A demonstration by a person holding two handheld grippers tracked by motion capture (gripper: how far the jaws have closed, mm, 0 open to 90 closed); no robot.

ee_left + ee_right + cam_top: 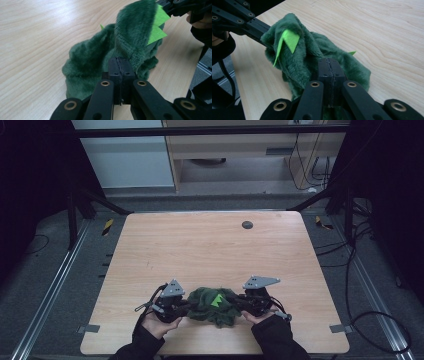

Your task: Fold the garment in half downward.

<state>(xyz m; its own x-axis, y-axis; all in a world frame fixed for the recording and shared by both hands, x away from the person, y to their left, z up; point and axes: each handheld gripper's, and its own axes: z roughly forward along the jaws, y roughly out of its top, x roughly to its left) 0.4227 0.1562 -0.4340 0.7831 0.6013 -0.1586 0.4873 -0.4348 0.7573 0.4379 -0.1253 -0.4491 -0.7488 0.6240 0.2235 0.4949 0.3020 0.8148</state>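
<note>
Item: dark green plush cloth with bright green felt spikes point(214, 306), bunched on pale wooden counter point(210, 250) near front edge | left claw point(184, 308) and right claw point(241, 303) pinch opposite edges, likely to spread it flat.

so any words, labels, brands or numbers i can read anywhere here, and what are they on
None: no readable text in any of the views.
green plush cloth: plain fur with bright green felt triangles, no tag or print showing.
left tongs and right tongs: plain black, no brand or number.
table: bare wood grain, and its dark round disc is too small to tell any marking.
</note>
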